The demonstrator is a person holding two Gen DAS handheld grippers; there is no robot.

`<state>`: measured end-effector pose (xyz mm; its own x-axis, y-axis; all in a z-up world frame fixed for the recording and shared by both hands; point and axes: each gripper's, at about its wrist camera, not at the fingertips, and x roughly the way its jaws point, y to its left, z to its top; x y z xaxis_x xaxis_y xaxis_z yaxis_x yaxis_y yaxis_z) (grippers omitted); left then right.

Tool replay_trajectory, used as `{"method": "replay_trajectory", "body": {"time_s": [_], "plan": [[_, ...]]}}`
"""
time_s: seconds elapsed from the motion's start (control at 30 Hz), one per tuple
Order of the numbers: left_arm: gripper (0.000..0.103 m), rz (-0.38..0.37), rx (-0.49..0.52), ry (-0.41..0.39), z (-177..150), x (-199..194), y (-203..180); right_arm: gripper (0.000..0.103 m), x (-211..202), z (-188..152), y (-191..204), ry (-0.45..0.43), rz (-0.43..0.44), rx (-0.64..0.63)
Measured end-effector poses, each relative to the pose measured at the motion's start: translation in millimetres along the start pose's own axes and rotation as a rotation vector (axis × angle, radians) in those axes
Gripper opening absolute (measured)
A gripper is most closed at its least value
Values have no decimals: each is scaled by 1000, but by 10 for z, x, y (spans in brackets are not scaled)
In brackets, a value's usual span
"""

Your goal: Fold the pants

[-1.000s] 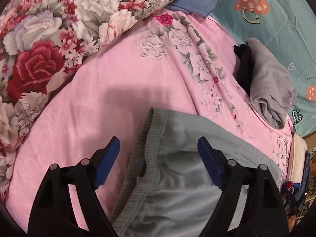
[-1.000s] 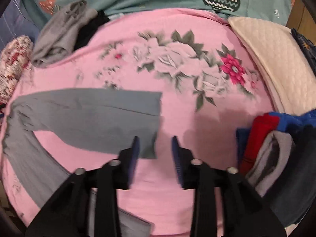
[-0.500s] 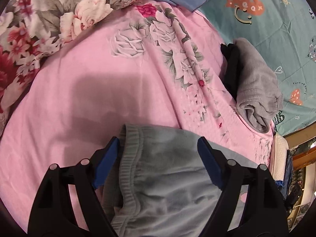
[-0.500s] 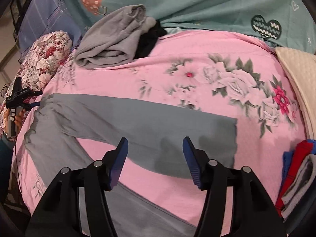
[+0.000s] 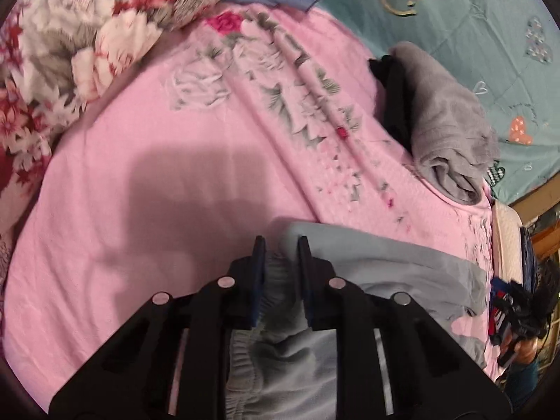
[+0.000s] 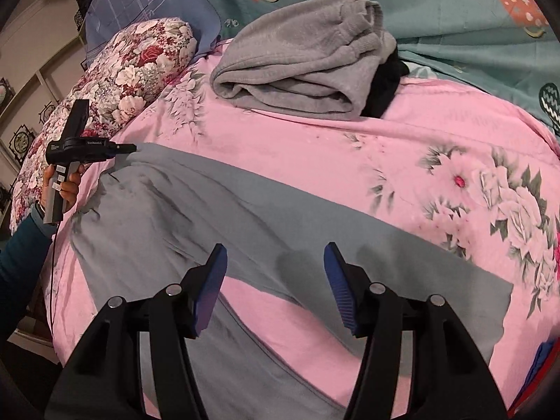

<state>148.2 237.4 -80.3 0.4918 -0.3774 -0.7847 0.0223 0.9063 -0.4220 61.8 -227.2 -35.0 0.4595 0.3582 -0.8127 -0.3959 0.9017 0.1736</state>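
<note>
Grey pants lie spread on the pink floral bedspread, waistband to the left, two legs running right and toward me. My left gripper is shut on the elastic waistband at its far corner; it also shows in the right wrist view, pinching that corner. My right gripper is open and empty, above the upper leg near the crotch.
Folded grey sweatpants lie over a black garment at the back of the bed. A floral pillow lies left, a teal quilt behind. Folded clothes are stacked at the bed's right end.
My left gripper has closed on the waistband corner. My right gripper has opened and moved left from the leg cuff to above the upper leg near the crotch.
</note>
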Motion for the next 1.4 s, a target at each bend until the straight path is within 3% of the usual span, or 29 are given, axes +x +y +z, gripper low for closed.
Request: {"method": "replay_trajectory", "body": {"time_s": [0.27, 0.53, 0.57, 0.67, 0.77, 0.83, 1.0, 1.23, 1.4], "plan": [[18, -55, 91, -103, -39, -297, -201, 58, 536, 455, 103, 43, -94, -199], [18, -66, 111, -118, -60, -330, -237, 54, 1221, 682, 244, 173, -41, -351], [18, -69, 111, -122, -57, -341, -241, 50, 1228, 692, 253, 178, -20, -357], [18, -77, 101, -128, -28, -336, -270, 6, 1206, 701, 344, 230, 15, -406], [18, -75, 76, -131, 32, -293, -316, 5, 1191, 689, 475, 254, -33, -477], [19, -48, 56, -146, 62, -261, -321, 4, 1136, 764, 477, 225, -75, -484], [19, 25, 10, -118, 88, -68, -221, 4, 751, 1090, 281, 10, -225, -360], [19, 69, 51, -132, 57, -116, -260, 4, 883, 944, 374, 44, -253, -399], [20, 44, 151, -207, -156, -653, -298, 4, 412, 820, 573, -44, -216, -399]]}}
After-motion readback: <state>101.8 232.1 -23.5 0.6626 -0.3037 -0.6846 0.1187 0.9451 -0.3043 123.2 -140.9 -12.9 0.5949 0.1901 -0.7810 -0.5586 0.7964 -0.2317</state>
